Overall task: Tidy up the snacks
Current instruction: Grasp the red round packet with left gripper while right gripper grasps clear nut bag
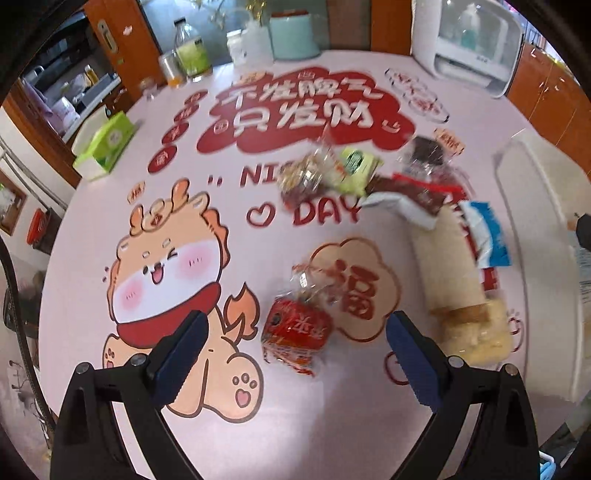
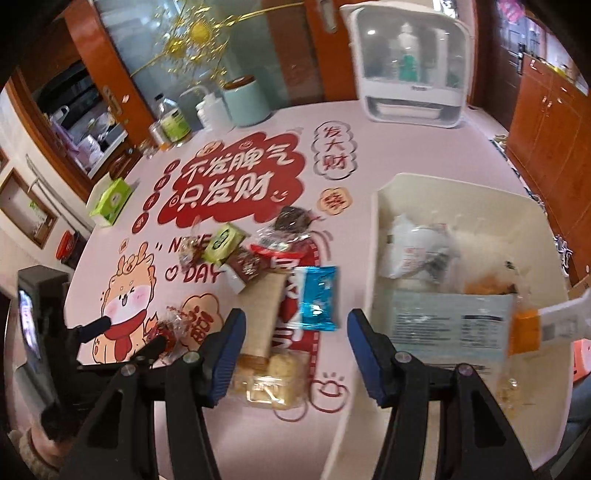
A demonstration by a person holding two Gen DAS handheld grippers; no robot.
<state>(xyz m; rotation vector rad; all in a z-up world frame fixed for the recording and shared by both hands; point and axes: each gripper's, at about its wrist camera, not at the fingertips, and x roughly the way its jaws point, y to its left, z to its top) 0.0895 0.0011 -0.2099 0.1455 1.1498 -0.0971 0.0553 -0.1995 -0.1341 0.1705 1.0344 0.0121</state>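
Note:
My left gripper is open and empty, just above a red wrapped snack that lies between its fingers on the pink table. A pile of snacks lies beyond: a green packet, a brown packet, a long beige packet and a blue packet. My right gripper is open and empty, over the near end of the beige packet, beside the blue packet. The cream bin at right holds several snacks. The left gripper shows at the left of the right wrist view.
A green tissue box stands at the table's left edge. Bottles, a mint canister and a white appliance line the far edge. The table carries printed cartoon art. The cream bin sits at the right.

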